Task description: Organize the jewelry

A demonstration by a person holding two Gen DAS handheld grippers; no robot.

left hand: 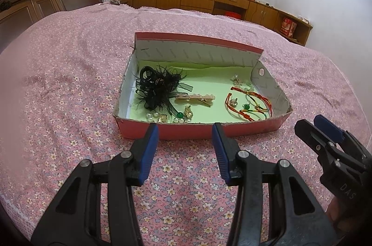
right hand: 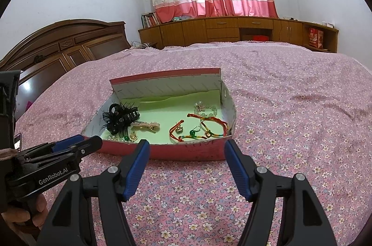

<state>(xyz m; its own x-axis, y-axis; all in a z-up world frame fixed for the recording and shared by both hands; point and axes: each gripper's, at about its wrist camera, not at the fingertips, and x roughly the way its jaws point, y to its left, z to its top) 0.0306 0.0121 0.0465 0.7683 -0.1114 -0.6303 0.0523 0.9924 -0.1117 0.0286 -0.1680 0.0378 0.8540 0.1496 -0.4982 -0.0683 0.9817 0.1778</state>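
- All the jewelry lies in a shallow pink box (left hand: 200, 129) with a pale green floor, which stands on a flowered pink bedspread (left hand: 69, 94); I see no piece on the bed outside the box.
- At the left side of the box there is a black feather hair clip (left hand: 158, 88), with a long gold barrette (left hand: 195, 99) just beside it and a few pearl and green-bead pieces (left hand: 172, 117) near the front wall.
- At the right side lie red and multicolour cord bracelets (left hand: 248, 104), overlapping each other, with small earrings among them and a pale beaded bracelet (right hand: 205, 110) behind.
- I judge everything very light. The cords are soft and limp and will hang and maybe drag a neighbour; better to pinch one cord where it lies free.
- The barrette looks stiff and smooth, so it may slip; a grip across its middle seems safest. The feather clip is fluffy but has a hard claw part to take.
- The small earrings and pearls are tiny and may roll or fall out of the fingers.
- The left gripper (left hand: 186, 127) is wide open and holds nothing; it hovers low over the bedspread, pointing at the front wall of the box.
- The right gripper (right hand: 187, 143) is also wide open and empty, at the same kind of height, just beside the left one, facing the box.
- This scene fits a box not yet sorted as well as one with the sorting done.
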